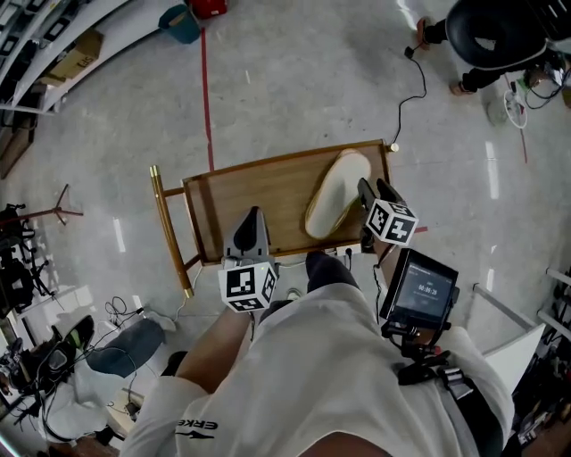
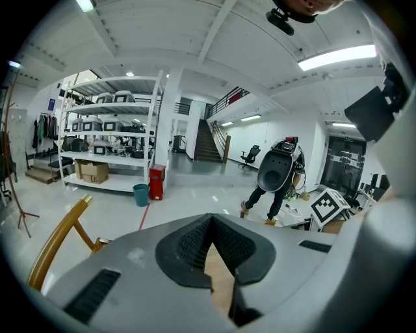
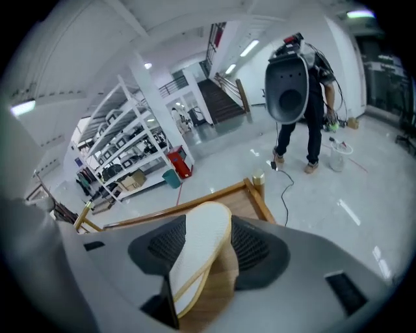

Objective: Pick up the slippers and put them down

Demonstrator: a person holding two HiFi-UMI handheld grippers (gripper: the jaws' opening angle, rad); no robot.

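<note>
While the left gripper [image 1: 250, 225] hangs over the near left part of the wooden cart top [image 1: 241, 192], its jaws are closed, tips meeting with nothing between them (left gripper view shows only bare wood through the gap behind the tips [image 2: 211, 242]). One slipper [image 1: 337, 192] is in view. It lies on the right part of the cart top, long axis running near to far, with its pale sole showing and a tan edge round it. The right gripper [image 1: 376, 193] sits at the slipper's near right end. In the right gripper view its jaws stand apart with the slipper [image 3: 195, 250] between them, tilted. A strip of wood shows between the slipper and the right-hand pad [image 3: 257, 246], so the right gripper [image 3: 211, 242] is open and not clamping. Whether the left-hand pad touches the slipper I cannot tell. The cart has gold-coloured posts [image 1: 154, 171] at its corners. A small screen [image 1: 421, 290] is mounted behind the right gripper. On the grey floor beyond the cart, a red line [image 1: 207, 89] runs far to near, a black cable [image 1: 406, 98] trails off the far right corner, and a teal bin [image 1: 181, 24] stands far left. A person [image 1: 491, 40] bends over at far right, well apart from the cart.
</note>
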